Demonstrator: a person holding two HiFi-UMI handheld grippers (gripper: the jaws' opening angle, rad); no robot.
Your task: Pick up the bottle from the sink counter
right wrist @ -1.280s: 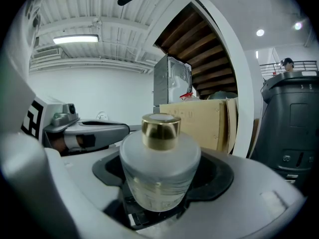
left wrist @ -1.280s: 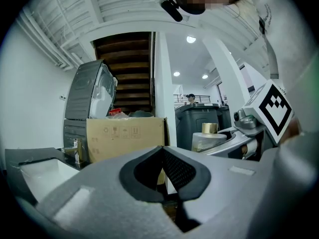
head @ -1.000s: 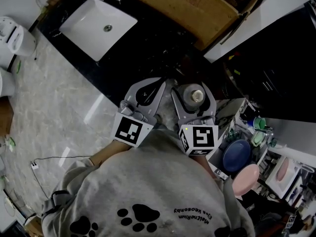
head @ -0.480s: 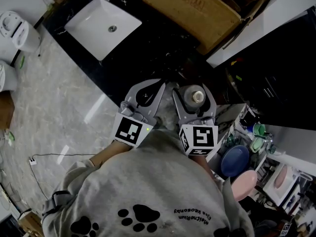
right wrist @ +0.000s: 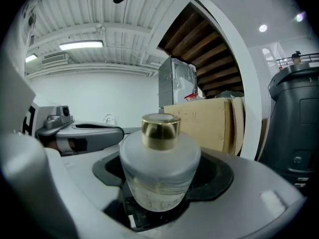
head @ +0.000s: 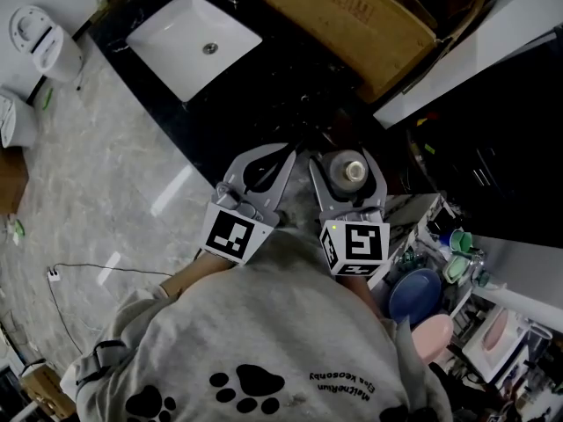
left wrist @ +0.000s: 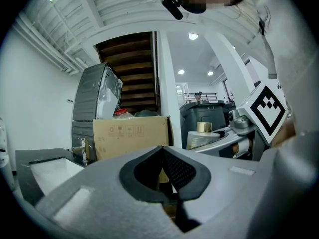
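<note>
A frosted glass bottle (right wrist: pixel 159 169) with a gold cap (right wrist: pixel 160 130) stands upright in the right gripper (head: pixel 345 158), whose jaws are spread wide and pressed against its rounded body. It is held just in front of the person's chest, off the black sink counter (head: pixel 264 104) and well apart from the white basin (head: pixel 149 35). Beside it the left gripper (head: pixel 288 152) hovers empty, its jaws drawn together at the tips. A cardboard box (head: pixel 352 25) sits on the counter's far side. The pick-up looks all but done. What counts now is likely a steady, level carry, with the cap kept pointing up, no harder squeeze on the smooth glass, and the idle gripper held clear of the bottle.
</note>
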